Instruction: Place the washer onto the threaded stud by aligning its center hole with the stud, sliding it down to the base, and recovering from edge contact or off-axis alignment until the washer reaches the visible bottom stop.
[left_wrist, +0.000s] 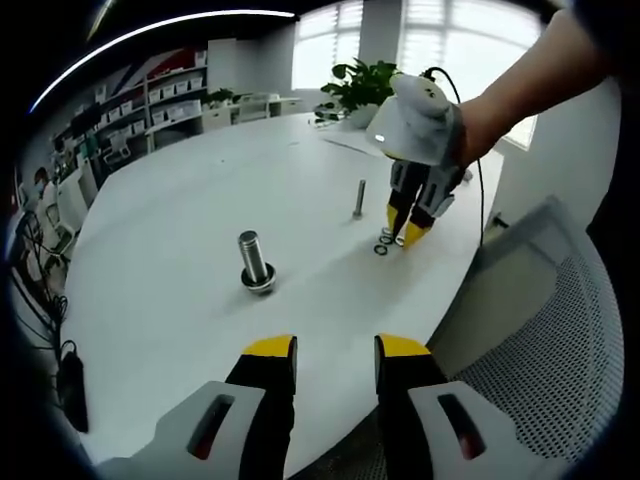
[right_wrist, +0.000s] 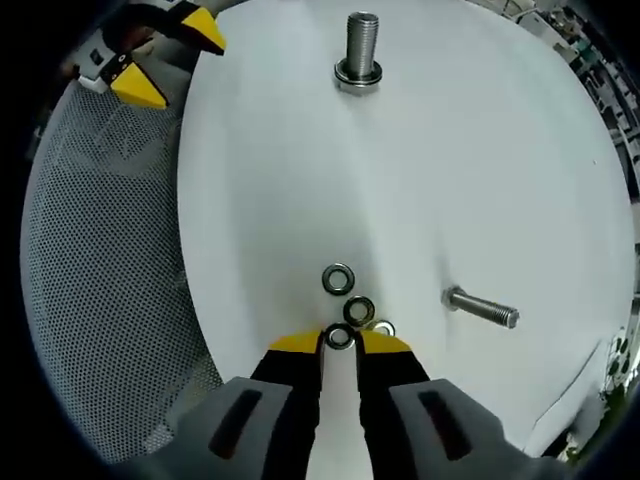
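So the right gripper (right_wrist: 340, 342) is down at the little cluster of washers near the counter (right_wrist: 300, 170) edge, jaws pinched in narrow around one washer (right_wrist: 339, 337), looks like it's gripping it by the rim so the center hole stays free for the stud. Can't swear it's actually lifted yet, it may just be closing on it. Other loose washers (right_wrist: 338, 279) sit just beyond, touching or nearly so. The threaded stud (right_wrist: 360, 48) stands upright on its head farther across the counter, well apart from the pile, nothing on it yet. A spare bolt (right_wrist: 482, 306) lies on its side off to one side. The left gripper (left_wrist: 335, 348) hangs back at the counter edge, jaws moderately apart and empty, probably just keeping out of the way.
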